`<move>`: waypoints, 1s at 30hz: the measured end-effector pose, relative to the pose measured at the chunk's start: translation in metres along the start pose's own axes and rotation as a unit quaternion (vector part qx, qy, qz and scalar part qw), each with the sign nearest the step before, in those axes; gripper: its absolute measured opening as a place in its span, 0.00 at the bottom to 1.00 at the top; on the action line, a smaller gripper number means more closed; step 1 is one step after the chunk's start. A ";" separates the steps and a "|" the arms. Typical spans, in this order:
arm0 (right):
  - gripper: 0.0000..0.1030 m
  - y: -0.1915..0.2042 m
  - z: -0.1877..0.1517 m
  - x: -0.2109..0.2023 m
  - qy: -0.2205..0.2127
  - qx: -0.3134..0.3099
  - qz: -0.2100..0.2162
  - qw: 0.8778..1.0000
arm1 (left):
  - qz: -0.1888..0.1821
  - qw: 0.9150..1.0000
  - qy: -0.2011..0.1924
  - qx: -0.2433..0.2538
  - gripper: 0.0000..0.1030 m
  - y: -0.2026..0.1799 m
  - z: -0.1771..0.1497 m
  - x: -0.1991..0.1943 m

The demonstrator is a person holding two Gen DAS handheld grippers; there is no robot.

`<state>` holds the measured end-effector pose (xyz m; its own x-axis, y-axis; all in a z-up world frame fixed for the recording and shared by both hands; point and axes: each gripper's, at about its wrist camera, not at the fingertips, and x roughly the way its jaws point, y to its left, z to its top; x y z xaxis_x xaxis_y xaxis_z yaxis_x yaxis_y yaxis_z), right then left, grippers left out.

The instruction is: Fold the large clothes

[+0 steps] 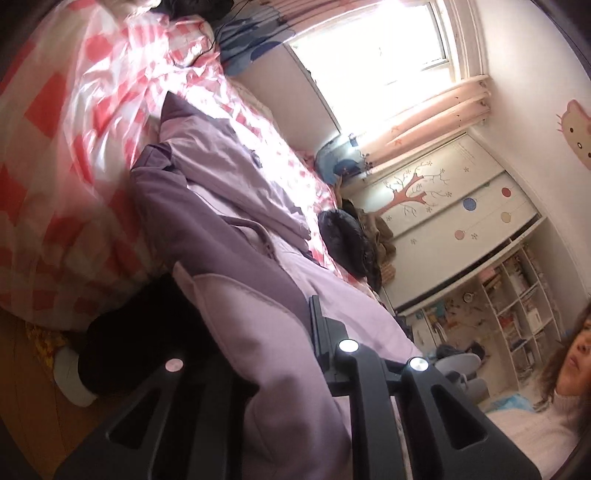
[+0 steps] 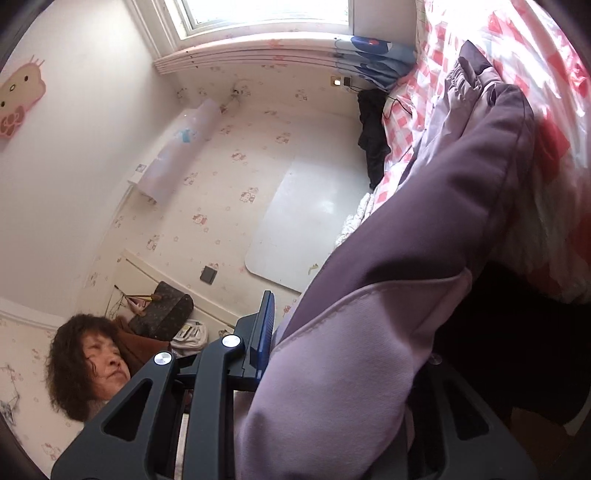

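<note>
I have the two-tone purple fleece garment point(image 1: 236, 206) stretched across the bed with the pink-and-white checked cover point(image 1: 66, 122), its far end lying on the cover toward the bright window point(image 1: 373, 48) and its near end lifted up to both tools. On my left gripper point(image 1: 258, 354) a pale lilac fold of the garment fills the gap between the black fingers point(image 1: 325, 332), which are clenched on that fold; the darker purple part runs away from them toward the bed. On my right gripper point(image 2: 347, 332) the same pale lilac cloth bulges out between the fingers, with the blue-padded finger point(image 2: 264, 325) pressed against its left side, so this pair too is grasping the garment point(image 2: 443, 192). The far finger on that side is hidden behind the cloth. The garment hangs from this grip and rises toward the bed cover point(image 2: 461, 33) beside the window.
</note>
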<state>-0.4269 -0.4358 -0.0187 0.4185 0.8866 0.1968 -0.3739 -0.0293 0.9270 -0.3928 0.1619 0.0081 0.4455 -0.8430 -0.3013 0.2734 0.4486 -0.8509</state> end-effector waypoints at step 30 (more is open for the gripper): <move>0.24 -0.019 0.245 0.104 -0.083 -0.029 -0.011 0.996 | 0.000 0.989 -0.145 -0.014 0.14 0.003 0.238 0.072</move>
<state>-0.1736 -0.4565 0.0624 0.5558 0.7983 0.2320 -0.4088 0.0195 0.9124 -0.1568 0.1730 0.0868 0.6720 -0.7212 -0.1684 0.2515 0.4361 -0.8640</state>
